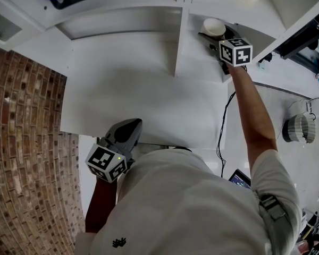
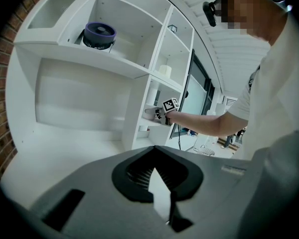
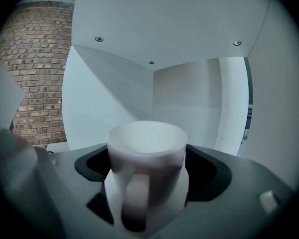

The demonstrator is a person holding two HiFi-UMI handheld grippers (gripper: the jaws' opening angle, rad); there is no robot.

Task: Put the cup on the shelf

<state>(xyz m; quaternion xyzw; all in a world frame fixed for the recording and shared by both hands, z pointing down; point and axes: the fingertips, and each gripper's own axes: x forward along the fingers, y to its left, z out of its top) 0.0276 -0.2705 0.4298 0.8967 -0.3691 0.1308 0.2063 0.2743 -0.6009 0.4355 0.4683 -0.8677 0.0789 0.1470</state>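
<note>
Indoors, a white shelf unit, cup inside, adjoins a brick wall.

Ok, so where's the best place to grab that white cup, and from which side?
Grip the cup across its body, one jaw on each side wall, coming from the handle side. It stands upright, handle toward the gripper, leaving both flanks free. The right gripper holds it so.

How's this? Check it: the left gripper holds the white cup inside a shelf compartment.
Wrong gripper: the right gripper holds the white cup inside a shelf compartment. The right gripper view shows it between the jaws; the left gripper holds nothing.
</note>
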